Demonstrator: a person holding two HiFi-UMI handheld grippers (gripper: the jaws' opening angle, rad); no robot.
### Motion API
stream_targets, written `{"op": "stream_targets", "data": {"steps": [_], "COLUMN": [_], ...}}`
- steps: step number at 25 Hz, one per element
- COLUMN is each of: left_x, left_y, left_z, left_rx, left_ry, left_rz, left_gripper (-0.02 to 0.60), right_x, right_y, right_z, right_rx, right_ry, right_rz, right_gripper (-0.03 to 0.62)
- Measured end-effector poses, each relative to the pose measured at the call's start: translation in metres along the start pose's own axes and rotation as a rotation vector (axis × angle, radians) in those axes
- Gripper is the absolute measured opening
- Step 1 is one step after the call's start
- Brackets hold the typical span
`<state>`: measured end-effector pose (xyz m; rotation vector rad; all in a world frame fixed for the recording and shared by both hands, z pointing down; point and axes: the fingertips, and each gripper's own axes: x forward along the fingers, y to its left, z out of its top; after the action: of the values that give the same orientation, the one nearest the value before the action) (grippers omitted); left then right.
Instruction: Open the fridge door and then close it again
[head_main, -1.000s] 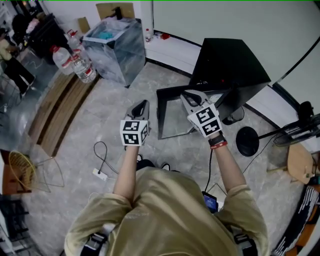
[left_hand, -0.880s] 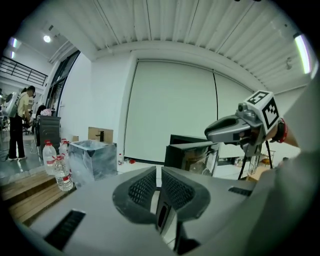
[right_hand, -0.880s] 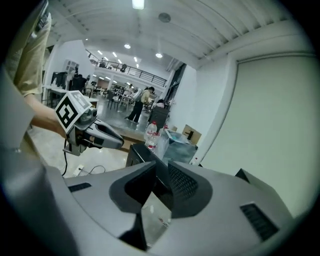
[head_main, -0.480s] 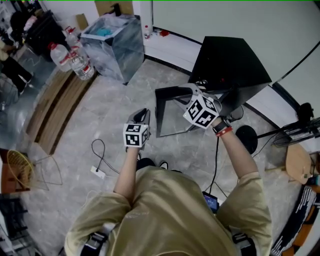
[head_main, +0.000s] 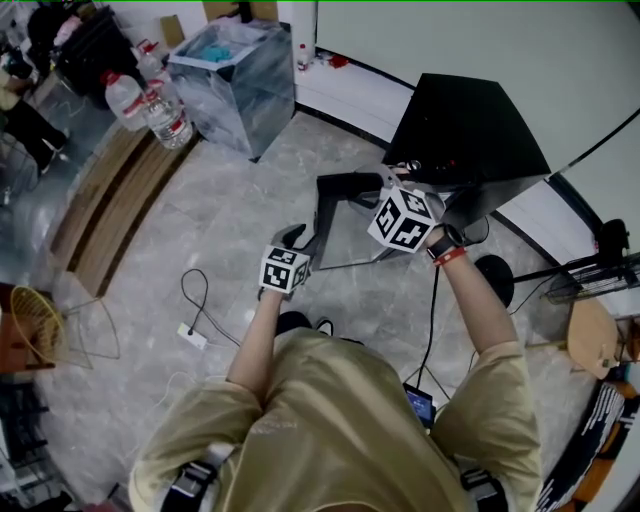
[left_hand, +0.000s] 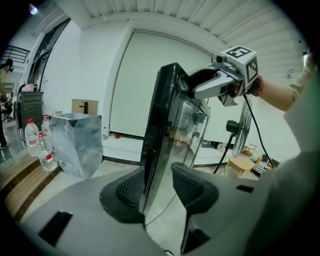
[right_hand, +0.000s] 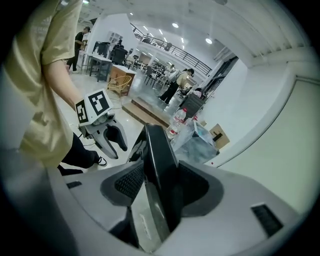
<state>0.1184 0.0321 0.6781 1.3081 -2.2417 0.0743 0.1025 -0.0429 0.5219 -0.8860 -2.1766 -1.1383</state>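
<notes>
A small black fridge stands on the floor with its glass door swung open toward me. My left gripper is low at the door's free edge. In the left gripper view the door edge stands between the jaws of my left gripper, close to the left pad and clear of the right one. My right gripper straddles the door's top edge. Both grippers' jaws have just been opening, with the door between them.
A bin lined with clear plastic and water bottles stand at the far left by a wooden step. A cable with a power strip lies on the floor. A fan base and a stool are on the right.
My left gripper has sunk to the door's free edge, and its jaws now straddle it. My right gripper has rolled over and come down onto the door's top edge.
</notes>
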Motion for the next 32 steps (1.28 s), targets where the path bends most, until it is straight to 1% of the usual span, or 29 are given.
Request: {"op": "stream_targets", "data": {"steps": [2, 5, 9, 11, 12, 13, 17, 23, 32], "left_x": [0.009, 0.021, 0.031, 0.037, 0.04, 0.042, 0.046, 0.051, 0.061], "left_y": [-0.002, -0.005, -0.001, 0.003, 0.005, 0.006, 0.011, 0.017, 0.025], "left_z": [-0.005, -0.003, 0.004, 0.009, 0.01, 0.012, 0.016, 0.02, 0.027], "left_rx": [-0.005, -0.017, -0.011, -0.002, 0.003, 0.009, 0.03, 0.036, 0.043], "left_ry": [0.016, 0.011, 0.005, -0.001, -0.002, 0.0, 0.023, 0.043, 0.079], "left_rz": [-0.02, -0.043, -0.034, -0.014, -0.001, 0.009, 0.026, 0.027, 0.011], "left_gripper": [0.178, 0.192, 0.191, 0.175, 0.132, 0.126, 0.123, 0.123, 0.123], "right_x": [0.001, 0.0, 0.0, 0.002, 0.003, 0.003, 0.006, 0.012, 0.019], "right_y": [0.0, 0.0, -0.001, -0.002, -0.004, -0.005, -0.01, -0.015, -0.026], "right_z": [0.0, -0.002, 0.0, 0.0, -0.001, -0.002, -0.002, -0.002, -0.005], "right_rx": [0.006, 0.007, 0.015, 0.009, 0.006, 0.006, 0.012, 0.021, 0.042], "right_ry": [-0.005, -0.017, -0.022, -0.018, -0.017, -0.015, -0.006, 0.018, 0.051], "right_rz": [0.012, 0.009, 0.017, 0.024, 0.027, 0.03, 0.022, 0.018, 0.014], "right_gripper": [0.233, 0.233, 0.233, 0.233, 0.232, 0.231, 0.23, 0.227, 0.225]}}
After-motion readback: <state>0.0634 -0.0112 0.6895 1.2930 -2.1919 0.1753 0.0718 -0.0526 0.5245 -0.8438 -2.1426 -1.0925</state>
